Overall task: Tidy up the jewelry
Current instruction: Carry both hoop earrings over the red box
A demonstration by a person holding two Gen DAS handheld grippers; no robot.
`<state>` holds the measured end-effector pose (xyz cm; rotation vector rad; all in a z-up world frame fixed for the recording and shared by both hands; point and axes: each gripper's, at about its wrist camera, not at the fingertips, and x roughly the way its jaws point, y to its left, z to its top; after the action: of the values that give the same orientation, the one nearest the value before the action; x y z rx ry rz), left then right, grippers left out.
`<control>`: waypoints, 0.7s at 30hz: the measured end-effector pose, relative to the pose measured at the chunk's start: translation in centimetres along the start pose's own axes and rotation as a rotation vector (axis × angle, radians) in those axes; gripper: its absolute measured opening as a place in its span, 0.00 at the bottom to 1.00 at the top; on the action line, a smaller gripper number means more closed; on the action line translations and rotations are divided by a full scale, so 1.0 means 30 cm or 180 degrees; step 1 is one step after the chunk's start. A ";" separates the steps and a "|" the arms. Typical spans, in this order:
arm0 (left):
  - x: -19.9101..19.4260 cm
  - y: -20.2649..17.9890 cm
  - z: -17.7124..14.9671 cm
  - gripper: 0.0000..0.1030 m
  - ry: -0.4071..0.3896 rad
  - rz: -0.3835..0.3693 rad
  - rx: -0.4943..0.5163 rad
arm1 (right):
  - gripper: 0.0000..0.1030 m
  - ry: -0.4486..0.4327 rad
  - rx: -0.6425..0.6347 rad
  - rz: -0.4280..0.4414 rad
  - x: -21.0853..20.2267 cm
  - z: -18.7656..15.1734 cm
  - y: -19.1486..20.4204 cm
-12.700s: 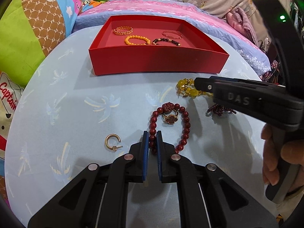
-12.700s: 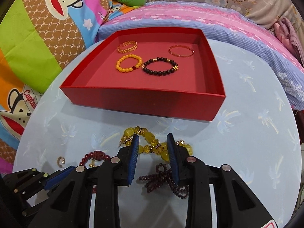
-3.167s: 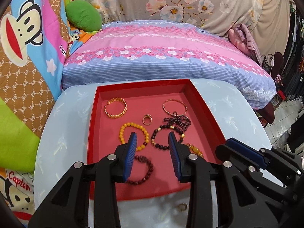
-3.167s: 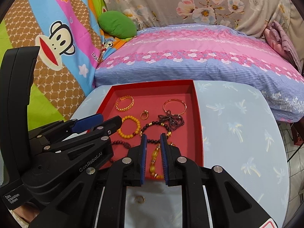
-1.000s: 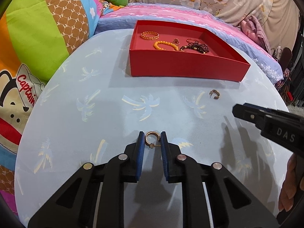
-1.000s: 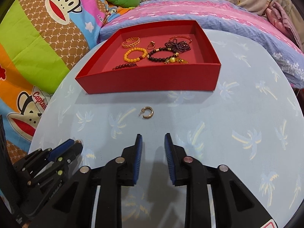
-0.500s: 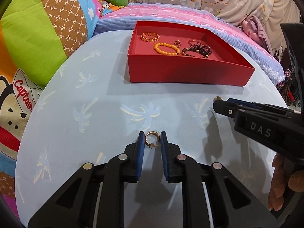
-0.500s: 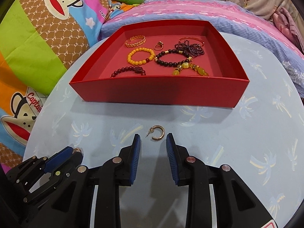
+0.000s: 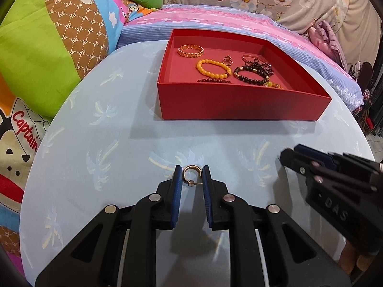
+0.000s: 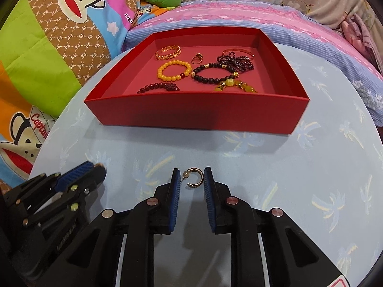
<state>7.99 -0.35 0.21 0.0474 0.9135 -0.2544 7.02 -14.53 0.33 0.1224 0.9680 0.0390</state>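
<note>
A red tray stands at the far side of the round table and holds several bracelets and a ring; it also shows in the right wrist view. My left gripper is shut on a gold hoop earring, pinched between the blue pads just above the cloth. My right gripper is open, its pads on either side of a second gold hoop earring that lies on the table. The right gripper shows at the right of the left wrist view; the left gripper shows at the lower left of the right wrist view.
The table has a light blue cloth with palm prints. Cartoon-print cushions press against its left edge. A pink and blue striped bed lies behind the tray. The table edge drops off at the right.
The right gripper has moved forward so the second earring now sits between its pads. The left gripper holds its earring and has moved closer to the tray.
</note>
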 end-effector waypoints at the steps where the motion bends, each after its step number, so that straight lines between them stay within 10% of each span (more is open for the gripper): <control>1: 0.003 -0.001 0.005 0.16 0.0007 0.0008 -0.0003 | 0.19 0.0004 0.0013 0.0007 -0.006 -0.006 -0.002; 21: -0.070 -0.060 0.011 0.16 0.0008 -0.0027 0.0012 | 0.19 -0.0120 0.0038 0.0116 -0.151 -0.067 0.012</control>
<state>6.58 -1.74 2.17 0.0474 0.9159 -0.2641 2.81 -14.39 2.96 0.1512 0.9283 0.0642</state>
